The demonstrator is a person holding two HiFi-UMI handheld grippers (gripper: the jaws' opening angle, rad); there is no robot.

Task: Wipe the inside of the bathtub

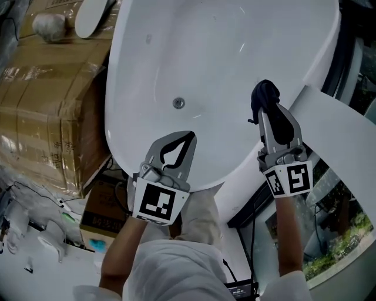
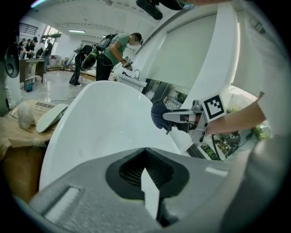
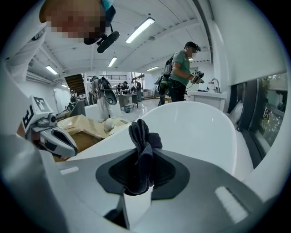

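The white bathtub [image 1: 235, 47] fills the head view, its drain [image 1: 179, 103] near the middle. My right gripper [image 1: 266, 110] hangs over the tub's right inner wall, shut on a dark bunched cloth [image 1: 265, 94]. The right gripper view shows this cloth [image 3: 142, 136] sticking up from between the jaws, with the tub's rim [image 3: 200, 123] beyond. My left gripper [image 1: 189, 139] hovers above the tub's near end with its tips together and nothing between them. From the left gripper view, the right gripper [image 2: 175, 117] and the cloth [image 2: 159, 113] show over the tub [image 2: 100, 123].
Taped cardboard boxes [image 1: 47, 88] stand against the tub's left side, with a white oval lid [image 1: 94, 14] on top. A white panel [image 1: 335, 123] and a window [image 1: 329, 223] lie to the right. A person [image 3: 182, 68] works at a sink in the background.
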